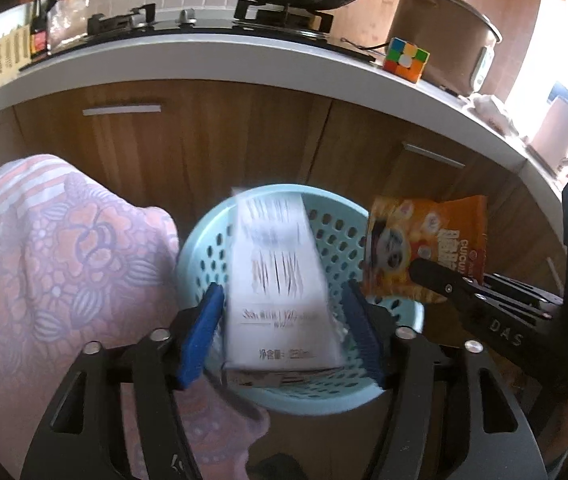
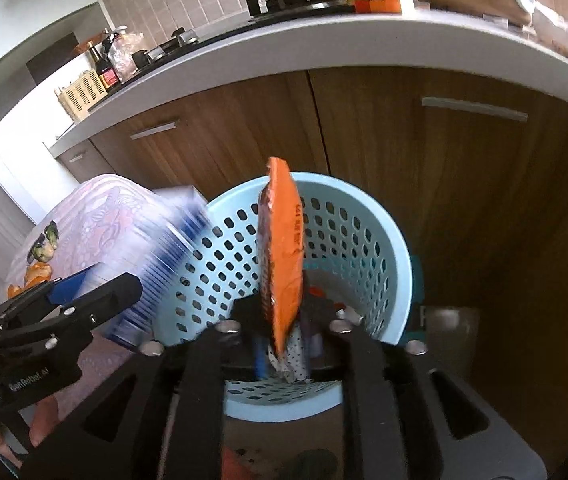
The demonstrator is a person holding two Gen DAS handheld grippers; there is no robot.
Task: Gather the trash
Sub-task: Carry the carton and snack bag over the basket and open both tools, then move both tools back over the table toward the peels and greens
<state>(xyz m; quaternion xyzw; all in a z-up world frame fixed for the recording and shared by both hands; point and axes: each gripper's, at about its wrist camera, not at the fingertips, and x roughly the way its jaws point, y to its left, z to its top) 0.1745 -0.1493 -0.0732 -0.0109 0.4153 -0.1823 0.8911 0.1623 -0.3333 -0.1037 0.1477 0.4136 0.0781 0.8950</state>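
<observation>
A light blue perforated trash basket stands on the floor before the wooden cabinets; it also shows in the right wrist view. A white milk carton, blurred by motion, sits between my left gripper's blue pads, which stand apart from its sides, over the basket mouth. It shows blurred in the right wrist view. My right gripper is shut on an orange snack bag, held upright over the basket. The bag also shows in the left wrist view. Some trash lies on the basket's bottom.
A pink floral cloth covers a surface left of the basket, with orange peel and vegetable scraps on it. The counter above holds a stove, a wok, a pot and a colour cube.
</observation>
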